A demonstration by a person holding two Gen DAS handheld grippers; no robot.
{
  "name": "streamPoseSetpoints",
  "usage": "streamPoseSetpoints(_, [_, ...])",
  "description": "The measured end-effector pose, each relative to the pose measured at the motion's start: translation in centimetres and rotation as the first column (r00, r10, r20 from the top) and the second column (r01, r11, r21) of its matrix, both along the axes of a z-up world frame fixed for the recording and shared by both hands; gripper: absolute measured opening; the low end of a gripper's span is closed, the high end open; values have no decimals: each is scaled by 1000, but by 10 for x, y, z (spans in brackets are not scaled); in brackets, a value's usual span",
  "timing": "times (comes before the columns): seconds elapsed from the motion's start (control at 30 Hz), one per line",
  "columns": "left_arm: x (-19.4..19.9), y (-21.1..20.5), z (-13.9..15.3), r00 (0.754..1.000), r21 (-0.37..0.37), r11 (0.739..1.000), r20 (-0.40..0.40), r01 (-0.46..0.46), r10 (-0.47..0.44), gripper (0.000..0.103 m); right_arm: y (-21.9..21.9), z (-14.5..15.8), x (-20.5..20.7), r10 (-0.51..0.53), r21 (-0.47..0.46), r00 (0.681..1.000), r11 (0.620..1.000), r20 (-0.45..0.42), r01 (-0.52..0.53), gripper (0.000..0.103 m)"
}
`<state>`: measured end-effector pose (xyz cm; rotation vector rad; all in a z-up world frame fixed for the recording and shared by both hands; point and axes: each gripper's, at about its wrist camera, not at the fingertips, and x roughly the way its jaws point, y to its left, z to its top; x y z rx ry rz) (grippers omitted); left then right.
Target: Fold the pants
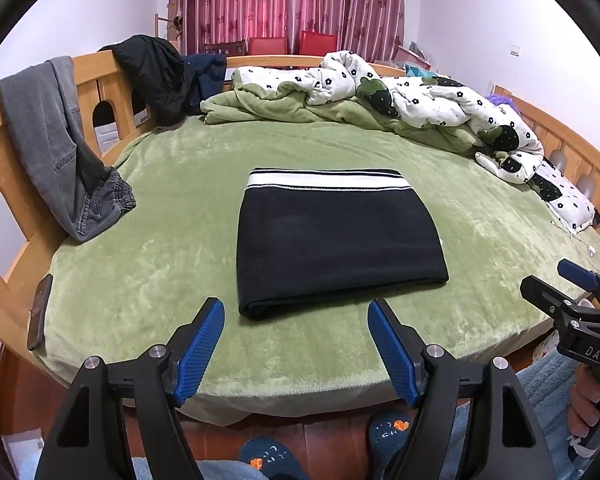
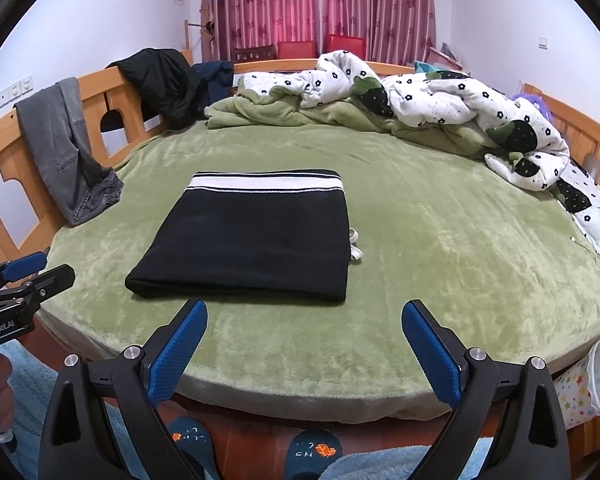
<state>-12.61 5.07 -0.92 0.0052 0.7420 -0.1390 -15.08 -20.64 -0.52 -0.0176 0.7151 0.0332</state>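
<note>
Right wrist, left gripper (image 2: pixel 40 270) lettered "GenRobot.AI"

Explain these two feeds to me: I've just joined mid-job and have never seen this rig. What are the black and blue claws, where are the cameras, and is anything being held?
There is no robot arm here. A person standing at the foot of the bed holds a two-finger gripper in each hand, and each has a fisheye camera looking along its fingers. One picture comes from the left gripper, the other from the right gripper; each also catches the other at its edge. On the green bedspread lie the black pants, folded into a neat rectangle with the white striped waistband on the far side. A rumpled quilt is heaped at the back, and grey jeans hang over the wooden rail. Both grippers are open and hold nothing.
</note>
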Motion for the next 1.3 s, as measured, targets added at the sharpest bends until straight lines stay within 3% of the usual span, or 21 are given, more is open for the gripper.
streamPoseSetpoints(1.3, [-5,-6,-2,1000,8,1000,-1,-4,4,73,-5,2,-1,-17,23,1000,1000,1,17,97])
